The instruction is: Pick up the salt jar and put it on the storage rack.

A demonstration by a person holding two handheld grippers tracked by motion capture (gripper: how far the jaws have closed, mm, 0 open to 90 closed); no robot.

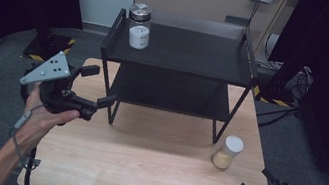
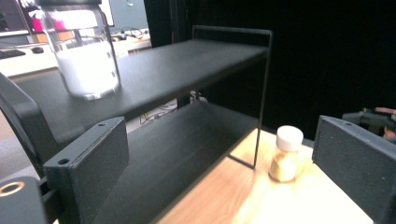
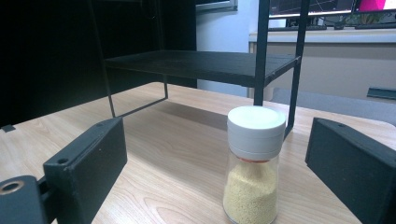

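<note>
Right gripper (image 1: 255, 182) sits at the near right corner of the table (image 1: 149, 171) with its matte black jaws spread apart and nothing between the pads; the small jar of yellow grains (image 1: 228, 153) stands upright on the wood just ahead of it, untouched. In the right gripper view that jar (image 3: 253, 165) is a clear cylinder under a wide, ribbed white cap, grainy yellow filling its lower part, and bare wood shows on both sides of it between the jaws. Left gripper (image 1: 98, 85), in the person's left hand (image 1: 44, 118), hangs above the table's left edge, its jaws likewise released and empty, pointing at the black two-tier rack (image 1: 177, 64). This rack is thin square metal tubing with flat dark shelves and raised end rails; its front right leg stands near the jar. On the top shelf's left end a glass jar with white contents (image 1: 138, 36) stands before a metal-lidded jar (image 1: 140, 13). The pale wood-grain tabletop is smooth, with open surface across the front and middle, and the lower shelf lies bare.
</note>
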